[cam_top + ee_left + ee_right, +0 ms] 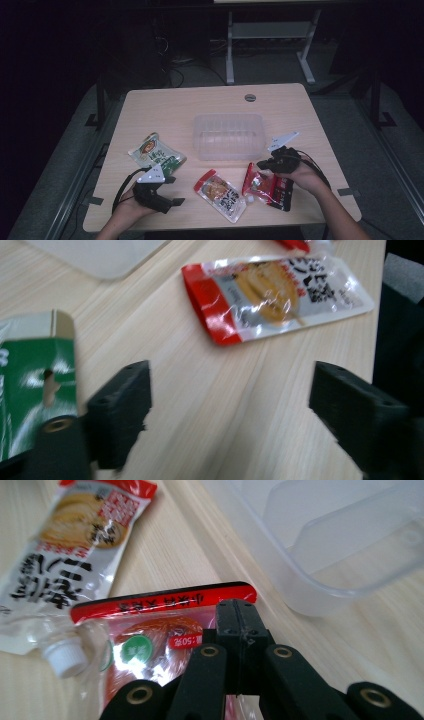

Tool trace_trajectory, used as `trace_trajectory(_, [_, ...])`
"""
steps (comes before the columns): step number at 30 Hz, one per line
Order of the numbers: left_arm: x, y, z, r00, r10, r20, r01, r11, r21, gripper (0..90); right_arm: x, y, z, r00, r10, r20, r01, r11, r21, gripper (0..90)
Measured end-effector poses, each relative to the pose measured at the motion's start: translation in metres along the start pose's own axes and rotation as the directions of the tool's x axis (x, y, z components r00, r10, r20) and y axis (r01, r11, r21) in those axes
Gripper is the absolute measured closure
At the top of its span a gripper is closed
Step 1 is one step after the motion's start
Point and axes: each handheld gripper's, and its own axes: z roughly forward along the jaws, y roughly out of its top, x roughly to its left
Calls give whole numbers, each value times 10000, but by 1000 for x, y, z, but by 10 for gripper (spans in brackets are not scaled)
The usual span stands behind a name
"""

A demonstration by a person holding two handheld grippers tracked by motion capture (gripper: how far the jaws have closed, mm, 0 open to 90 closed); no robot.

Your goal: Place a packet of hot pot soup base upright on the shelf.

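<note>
The left gripper (167, 192), at about seven o'clock on the pale wooden table (165, 107), has its jaws standing wide apart over bare wood, with nothing between them. Just beyond it, near nine o'clock, lies the green foil snack packet (156, 153); in the left gripper view its green edge (30, 385) lies just beside one jaw, but I cannot tell whether they touch.

At six o'clock the white and red flat pouch with a small white cap (220, 194) rests flat on the wood, apart from both grippers.

At about four o'clock the right gripper (262, 166) has its jaws pressed together on the top edge of the red clear-fronted snack packet (267, 188); the right gripper view shows them meeting at the packet's red seam (165, 600).

Farther off, at the table's centre, stands the clear plastic rectangular tub (229, 136), just beyond the right gripper. Near twelve o'clock sits a small grey round cable cap (250, 97).
</note>
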Motion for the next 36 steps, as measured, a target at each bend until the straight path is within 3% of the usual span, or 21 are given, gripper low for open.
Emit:
trace_trajectory(5, [-5, 19, 10, 9997, -42, 260, 47, 9998, -189, 424, 6, -12, -20, 9972, 612, 428, -595, 9974, -408, 785])
trace_trajectory(8, [-8, 34, 19, 9980, 248, 588, -242, 9997, -103, 607, 10, -23, -31, 9935, 933, 656, -892, 9941, -624, 709])
trace_trajectory(9, [-8, 34, 19, 9980, 248, 588, -242, 9997, -103, 694, 11, -26, -34, 9921, 996, 759, -947, 9933, -657, 659])
trace_trajectory(11, [-12, 51, 31, 9939, 603, 926, -612, 9981, 75, 790, 13, -33, -40, 9866, 1187, 1119, -1098, 9906, -821, 543])
trace_trajectory(13, [-14, 62, 42, 9913, 657, 1137, -675, 9976, 127, 876, 15, -39, -45, 9805, 1372, 1406, -1244, 9875, -964, 477])
trace_trajectory(23, [-21, 101, 92, 9754, 1391, 1710, -1441, 9894, 172, 896, 21, -61, -62, 9637, 2067, 1692, -1850, 9734, -1353, 340])
trace_trajectory(26, [-23, 111, 105, 9706, 1633, 1770, -1673, 9859, 78, 896, 23, -67, -65, 9560, 2438, 1632, -2186, 9630, -1579, 322])
trace_trajectory(31, [-23, 125, 125, 9643, 1883, 1860, -1925, 9813, 48, 896, 33, -83, -71, 9496, 2550, 1824, -2323, 9630, -1370, 300])
trace_trajectory(36, [-21, 131, 145, 9621, 1986, 1866, -2051, 9786, 156, 896, 35, -95, -75, 9431, 2745, 1877, -2545, 9591, -1239, 293])
